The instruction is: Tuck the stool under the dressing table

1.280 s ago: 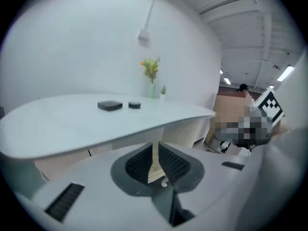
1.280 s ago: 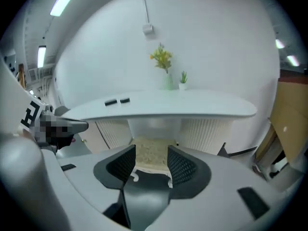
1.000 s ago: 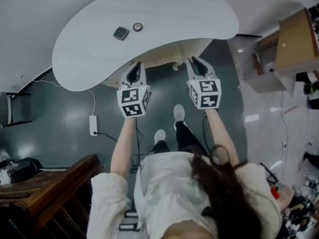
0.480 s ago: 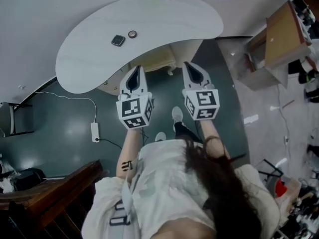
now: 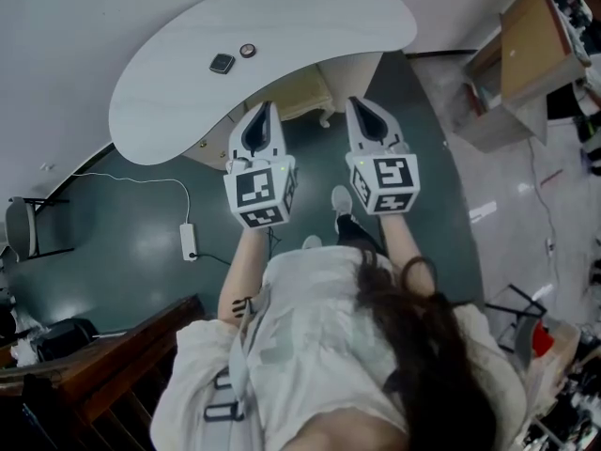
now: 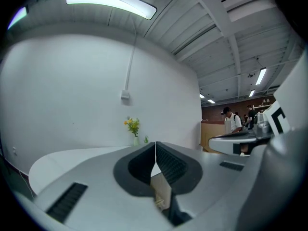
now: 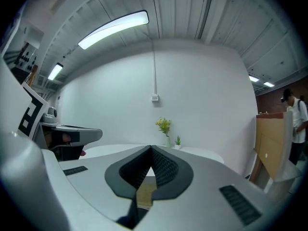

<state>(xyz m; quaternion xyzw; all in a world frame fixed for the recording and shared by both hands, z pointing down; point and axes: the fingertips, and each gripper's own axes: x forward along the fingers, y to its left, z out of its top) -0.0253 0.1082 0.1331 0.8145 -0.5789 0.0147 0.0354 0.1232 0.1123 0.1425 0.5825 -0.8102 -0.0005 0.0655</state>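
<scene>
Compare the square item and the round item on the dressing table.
The square item is dark grey, the round item ringed with a pale centre. The square item lies nearer the person, the round item further back. Both lie flat on the white dressing table.

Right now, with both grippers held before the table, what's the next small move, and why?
Probably just lower the left gripper and right gripper away: both are shut on nothing, and the stool already sits mostly under the dressing table.
</scene>
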